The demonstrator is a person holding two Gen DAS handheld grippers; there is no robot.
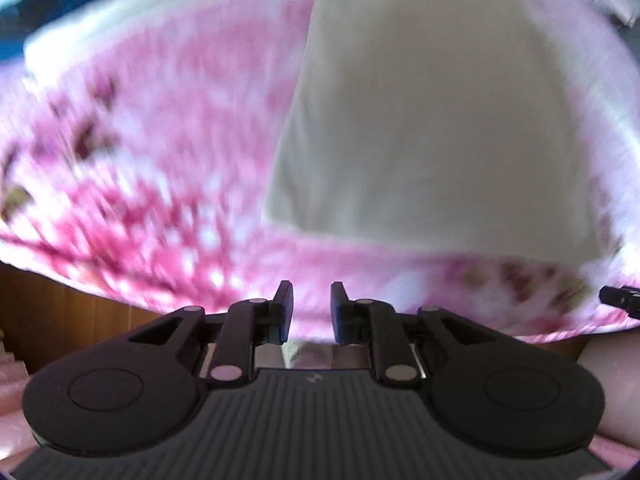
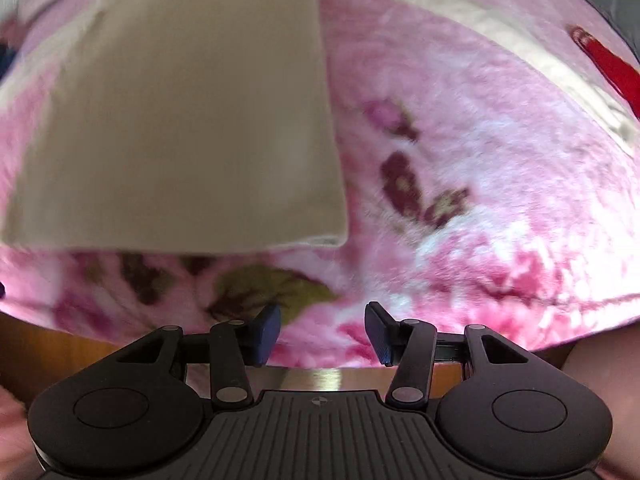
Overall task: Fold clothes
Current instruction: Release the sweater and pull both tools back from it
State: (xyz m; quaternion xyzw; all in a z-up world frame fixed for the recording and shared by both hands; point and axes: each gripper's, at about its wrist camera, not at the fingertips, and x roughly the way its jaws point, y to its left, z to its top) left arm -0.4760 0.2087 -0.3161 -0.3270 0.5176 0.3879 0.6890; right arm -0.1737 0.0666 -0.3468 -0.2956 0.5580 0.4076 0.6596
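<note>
A cream-white folded garment [image 1: 432, 120] lies flat on a pink floral blanket [image 1: 152, 168]. It also shows in the right wrist view [image 2: 180, 120], with its near right corner at the centre. My left gripper [image 1: 312, 304] is open and empty, a short way in front of the garment's near edge. My right gripper [image 2: 322, 324] is open and empty, over the blanket [image 2: 460, 160] just below the garment's near right corner. The left view is motion-blurred.
The blanket's near edge hangs over a brown wooden surface [image 1: 60, 304]. The tip of the other gripper [image 1: 620, 300] shows at the right edge. A red object [image 2: 612, 68] lies at the far right. A cream band [image 2: 540, 52] borders the blanket.
</note>
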